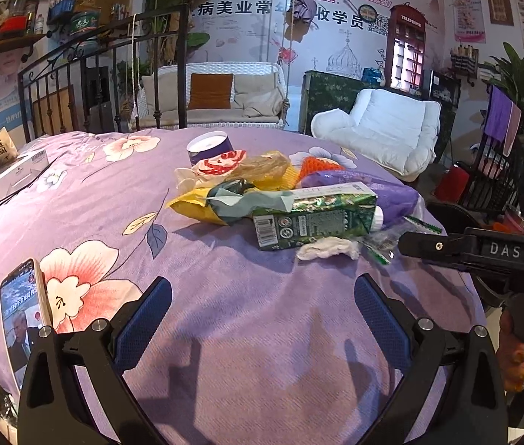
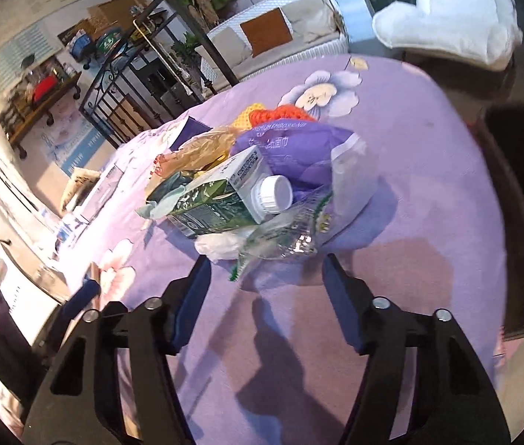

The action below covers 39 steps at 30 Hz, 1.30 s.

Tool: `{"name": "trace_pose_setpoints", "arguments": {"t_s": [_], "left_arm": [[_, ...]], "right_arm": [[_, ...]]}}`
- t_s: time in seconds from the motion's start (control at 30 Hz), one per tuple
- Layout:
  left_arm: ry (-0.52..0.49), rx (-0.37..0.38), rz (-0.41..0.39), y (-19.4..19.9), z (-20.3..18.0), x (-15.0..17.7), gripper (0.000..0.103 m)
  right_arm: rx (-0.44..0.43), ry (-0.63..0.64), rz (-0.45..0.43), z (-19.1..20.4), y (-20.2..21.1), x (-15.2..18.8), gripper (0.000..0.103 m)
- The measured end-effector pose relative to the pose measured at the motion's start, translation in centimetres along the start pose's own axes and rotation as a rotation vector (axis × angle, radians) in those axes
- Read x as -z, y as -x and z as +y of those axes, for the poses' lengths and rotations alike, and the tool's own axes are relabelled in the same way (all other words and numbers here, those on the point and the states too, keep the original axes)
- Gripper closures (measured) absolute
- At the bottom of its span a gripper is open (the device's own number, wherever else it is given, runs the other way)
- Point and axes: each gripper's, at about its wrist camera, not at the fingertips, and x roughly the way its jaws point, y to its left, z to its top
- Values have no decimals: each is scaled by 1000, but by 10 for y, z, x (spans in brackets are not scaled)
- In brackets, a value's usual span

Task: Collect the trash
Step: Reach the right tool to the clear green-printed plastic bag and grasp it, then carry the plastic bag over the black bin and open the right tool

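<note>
A heap of trash lies on a purple flowered cloth (image 1: 247, 319). In it are a green drink carton (image 1: 314, 218) with a white cap (image 2: 271, 194), a crumpled white tissue (image 1: 327, 249), a clear plastic wrapper (image 2: 284, 237), a purple pack (image 2: 299, 148), yellow and orange wrappers (image 1: 202, 205) and a purple paper cup (image 1: 210, 146). My left gripper (image 1: 262, 296) is open and empty, short of the heap. My right gripper (image 2: 265, 270) is open and empty, its fingertips just in front of the wrapper and the tissue (image 2: 217, 246). It also shows at the right of the left wrist view (image 1: 421, 244).
A phone (image 1: 23, 319) with a lit screen lies at the cloth's left edge. A white box (image 1: 10, 178) lies at the far left. Behind stand a black metal rail (image 1: 106, 74), a wicker sofa (image 1: 217, 100) and a white armchair (image 1: 384, 129).
</note>
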Motion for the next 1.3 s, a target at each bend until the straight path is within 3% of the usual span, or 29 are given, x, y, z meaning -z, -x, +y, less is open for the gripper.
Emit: {"name": "trace_pose_setpoints", "arguments": {"t_s": [0.17,0.3,0.63,0.8,0.97,1.0,1.17,1.3], "left_arm": [[24,14,-9,-4,7,-8,5],[83,66,0,-11,16,-20,5],[313,162,38,-42,40,-46,18],[386,158,66,-60,48,-55,26],[405,136,135,-77,53,-54,54],[404,136,139,-78,54,-52,56],[381,135,148,-76,52,-48,88],[384,142,136,-69,56,-44,95]], "right_arm": [[-28,-90,20,-4,-17,-6,62],[-62,-147,44,-10,-26,-4,84],[-25,-9,1,-2,-13,9,93],[-10,48,-9,4,-7,18,94],[9,120,-35,11,1,21,94],[11,131,-40,12,2,21,94],[17,170,-58,15,7,24,94],[23,188,-69,16,11,26,94]]}}
